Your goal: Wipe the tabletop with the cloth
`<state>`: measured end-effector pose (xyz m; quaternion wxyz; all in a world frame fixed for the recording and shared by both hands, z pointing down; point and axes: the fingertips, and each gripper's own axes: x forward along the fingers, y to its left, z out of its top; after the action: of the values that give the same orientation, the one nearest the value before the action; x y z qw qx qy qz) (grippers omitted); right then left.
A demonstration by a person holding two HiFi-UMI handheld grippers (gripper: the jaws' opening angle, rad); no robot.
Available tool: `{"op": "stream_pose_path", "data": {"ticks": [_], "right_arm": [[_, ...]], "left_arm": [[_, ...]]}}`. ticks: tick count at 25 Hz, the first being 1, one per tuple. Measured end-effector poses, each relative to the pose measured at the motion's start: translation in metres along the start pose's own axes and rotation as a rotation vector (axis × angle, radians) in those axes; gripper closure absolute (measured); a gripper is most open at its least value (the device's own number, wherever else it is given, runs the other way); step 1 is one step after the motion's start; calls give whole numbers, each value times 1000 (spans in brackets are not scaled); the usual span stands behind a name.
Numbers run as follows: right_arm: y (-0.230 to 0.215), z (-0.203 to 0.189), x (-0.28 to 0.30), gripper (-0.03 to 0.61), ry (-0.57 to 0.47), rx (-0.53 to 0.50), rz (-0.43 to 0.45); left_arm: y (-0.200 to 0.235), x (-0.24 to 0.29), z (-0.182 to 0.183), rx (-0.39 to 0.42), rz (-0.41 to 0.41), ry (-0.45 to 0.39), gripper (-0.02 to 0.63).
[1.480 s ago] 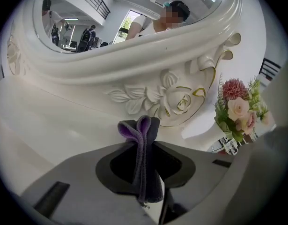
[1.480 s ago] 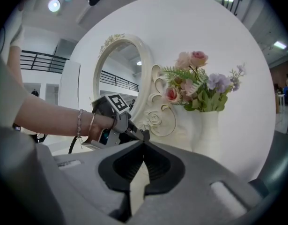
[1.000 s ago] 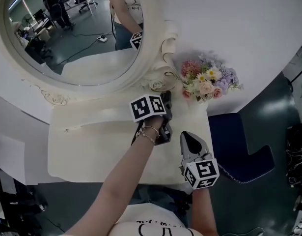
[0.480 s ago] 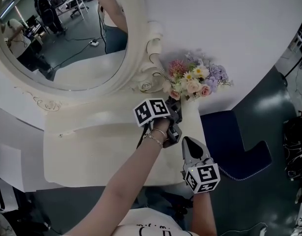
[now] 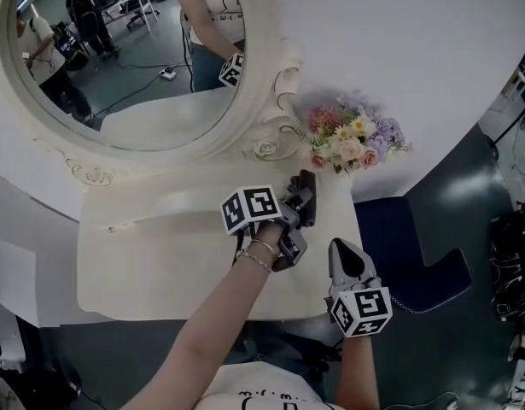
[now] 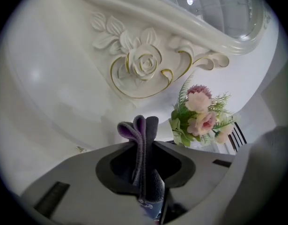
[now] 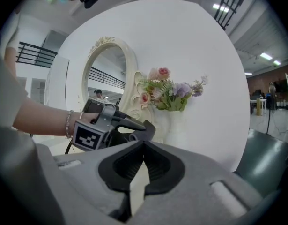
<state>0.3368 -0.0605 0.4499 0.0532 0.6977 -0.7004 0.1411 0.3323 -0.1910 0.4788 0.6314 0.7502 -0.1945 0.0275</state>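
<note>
Tongs first: the left gripper (image 5: 303, 190) ends a bare forearm stretched diagonally over the cream table (image 5: 160, 254) toward its back right corner, wrist raised, a bracelet (image 5: 260, 253) on it. The right gripper (image 5: 347, 248) is held close to the body at the front right corner, pointing away. Behind stands an oval mirror (image 5: 262, 92), with a bouquet (image 5: 356, 139) beside it. Left jaws pinch the folded grey cloth (image 6: 144, 139) upright near the bouquet; right jaws are closed on nothing.
</note>
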Motion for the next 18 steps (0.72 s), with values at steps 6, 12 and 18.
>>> {"op": "stream_pose_path", "data": {"ticks": [6, 12, 18], "right_arm": [[38, 6, 18, 578, 12, -36, 50], [92, 16, 35, 578, 23, -80, 104], [144, 29, 48, 578, 24, -119, 135]], "left_arm": [[8, -64, 21, 94, 28, -30, 523], [31, -135, 52, 213, 114, -110, 523], [63, -213, 83, 349, 230, -179, 523]]}}
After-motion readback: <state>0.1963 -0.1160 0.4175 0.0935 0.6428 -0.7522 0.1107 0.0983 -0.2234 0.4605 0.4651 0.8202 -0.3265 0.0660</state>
